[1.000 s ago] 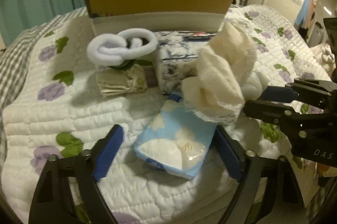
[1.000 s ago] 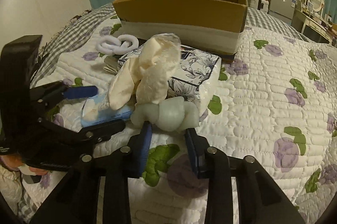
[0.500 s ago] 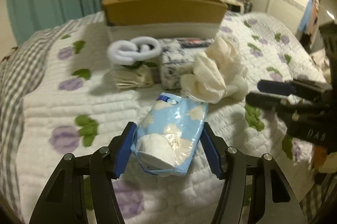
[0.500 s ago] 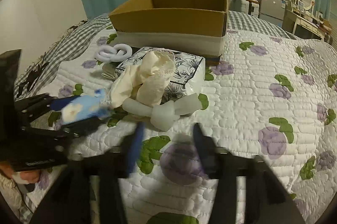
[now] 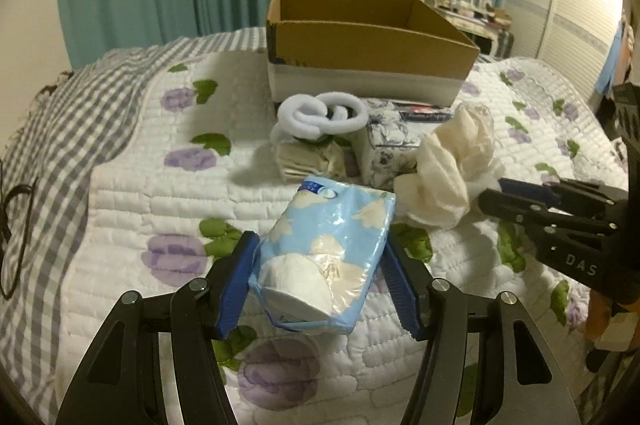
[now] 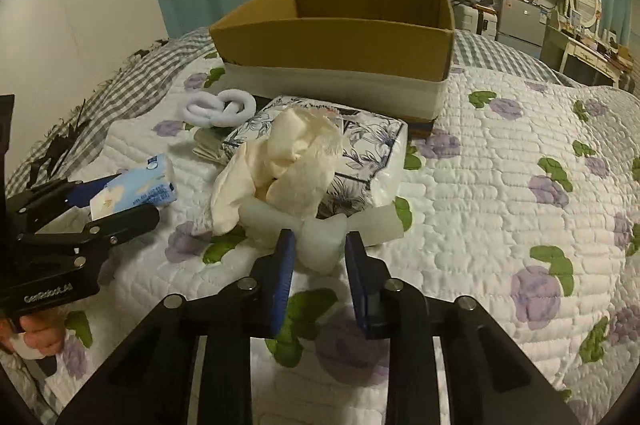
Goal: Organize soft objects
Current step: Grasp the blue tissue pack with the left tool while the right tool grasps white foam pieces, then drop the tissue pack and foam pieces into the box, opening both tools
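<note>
One tissue pack (image 5: 328, 257) clamped in left tool (image 5: 320, 281); one white foam piece (image 6: 320, 245) between parted right tool (image 6: 318, 279) fingers; one cardboard box (image 5: 360, 45) behind.

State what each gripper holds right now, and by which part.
Left gripper clamps the light-blue plastic tissue pack across its near end. Right gripper straddles the white knotted foam piece at its middle knot; a firm grip cannot be told.

The left gripper (image 5: 320, 285) has closed on the blue tissue pack (image 5: 326, 253) and raised it; the right gripper (image 6: 320, 265), after withdrawing, flanks the white foam piece (image 6: 320, 245) again.
</note>
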The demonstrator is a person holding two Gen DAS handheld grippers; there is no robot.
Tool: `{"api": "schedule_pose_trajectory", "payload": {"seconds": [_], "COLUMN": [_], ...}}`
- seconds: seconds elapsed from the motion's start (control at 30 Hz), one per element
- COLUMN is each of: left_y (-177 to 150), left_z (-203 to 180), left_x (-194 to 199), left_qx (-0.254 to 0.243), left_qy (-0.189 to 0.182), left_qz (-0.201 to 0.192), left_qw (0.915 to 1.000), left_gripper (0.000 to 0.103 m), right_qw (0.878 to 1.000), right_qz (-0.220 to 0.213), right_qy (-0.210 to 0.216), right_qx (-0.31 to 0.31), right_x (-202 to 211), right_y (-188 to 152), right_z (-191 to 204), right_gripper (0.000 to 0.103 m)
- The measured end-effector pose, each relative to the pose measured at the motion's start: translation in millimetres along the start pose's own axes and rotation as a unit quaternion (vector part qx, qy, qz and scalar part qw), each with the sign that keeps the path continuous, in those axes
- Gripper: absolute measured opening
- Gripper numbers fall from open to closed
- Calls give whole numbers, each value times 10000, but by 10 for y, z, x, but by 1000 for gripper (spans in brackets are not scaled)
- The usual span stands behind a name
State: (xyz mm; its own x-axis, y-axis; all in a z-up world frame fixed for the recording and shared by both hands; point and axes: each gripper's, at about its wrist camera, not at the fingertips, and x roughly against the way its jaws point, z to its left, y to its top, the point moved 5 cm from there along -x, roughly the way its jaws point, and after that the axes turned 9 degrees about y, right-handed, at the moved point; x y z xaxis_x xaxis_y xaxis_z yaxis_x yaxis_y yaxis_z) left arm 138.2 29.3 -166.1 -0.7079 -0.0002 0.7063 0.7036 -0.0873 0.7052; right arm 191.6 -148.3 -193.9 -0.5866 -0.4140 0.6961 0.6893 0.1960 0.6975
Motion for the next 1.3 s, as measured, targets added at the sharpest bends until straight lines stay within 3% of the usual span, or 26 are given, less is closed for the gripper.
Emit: {"api": "schedule_pose_trajectory", "payload": {"seconds": [0.67, 0.8, 1.0, 1.13, 1.3], "left_y": [128, 383, 1014, 1480, 1902], "left_z": [20, 6, -49, -107, -198], "left_x": [707, 833, 949, 755, 111], "left_qx": [195, 172, 93, 119, -124], "left_qy": [88, 49, -3, -62, 196], "left_qz": [-506, -723, -1157, -1222, -1083], "left_qw": [9985, 9972, 9932, 9924, 9938], "left_gripper": [60, 60, 60, 60, 60], "right_qw": [9957, 9913, 9824, 9821, 9860], "right_qz": [-893, -1280, -1735, -1685, -1511], "right_qy": [-157, -97, -95, -157, -65], "right_qx": [192, 304, 686, 824, 704], "right_x": [819, 1070, 1275, 1040, 542], "right_y": [35, 345, 1168, 1633, 1959], "right_z": [362, 394, 346, 196, -58], "right_gripper": [19, 19, 19, 19, 19]}}
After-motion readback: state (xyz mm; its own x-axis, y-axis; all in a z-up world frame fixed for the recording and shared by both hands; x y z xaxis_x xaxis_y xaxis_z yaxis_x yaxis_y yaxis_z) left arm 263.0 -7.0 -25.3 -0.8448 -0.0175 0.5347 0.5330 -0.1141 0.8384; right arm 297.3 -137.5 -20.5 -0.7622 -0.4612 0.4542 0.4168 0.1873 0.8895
